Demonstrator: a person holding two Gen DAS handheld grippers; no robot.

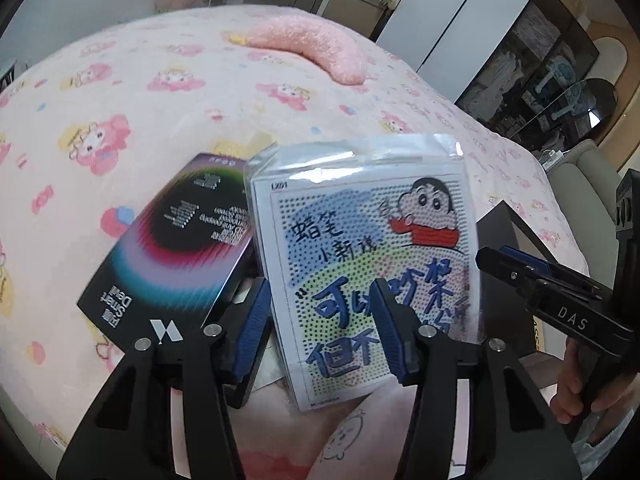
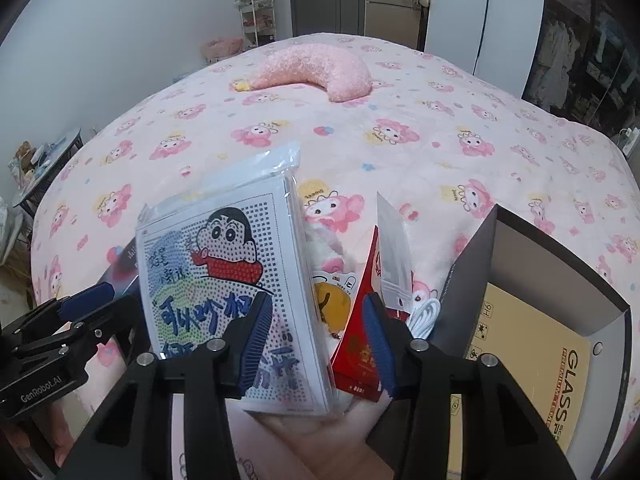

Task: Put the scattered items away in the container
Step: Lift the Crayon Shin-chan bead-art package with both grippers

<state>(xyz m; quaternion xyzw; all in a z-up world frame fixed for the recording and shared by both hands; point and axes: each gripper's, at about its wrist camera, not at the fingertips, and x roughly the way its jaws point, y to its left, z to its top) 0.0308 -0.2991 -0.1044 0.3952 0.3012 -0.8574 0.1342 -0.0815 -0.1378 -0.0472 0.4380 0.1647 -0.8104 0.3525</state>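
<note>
A clear-bagged bead kit with a cartoon boy (image 1: pixel 360 220) (image 2: pixel 208 264) stands tilted on the pink bed; what props it is hidden. My left gripper (image 1: pixel 320 284) (image 2: pixel 108 300) is open, one pad at the kit's left edge, the other finger across its face. A black box with coloured rings (image 1: pixel 180 248) lies under the left finger. My right gripper (image 2: pixel 318 298) (image 1: pixel 486 258) is open; the kit's right edge and a red packet (image 2: pixel 360 320) show between its pads. A dark open container (image 2: pixel 472 264) stands to the right.
Behind the red packet lie a silver bag (image 2: pixel 394 248), a white cable (image 2: pixel 424 316) and a yellow sticker (image 2: pixel 332 300). A pink crescent pillow (image 2: pixel 316 72) rests far up the bed. A yellow printed sheet (image 2: pixel 560 360) lines the container. A small side table (image 2: pixel 44 168) stands at the left.
</note>
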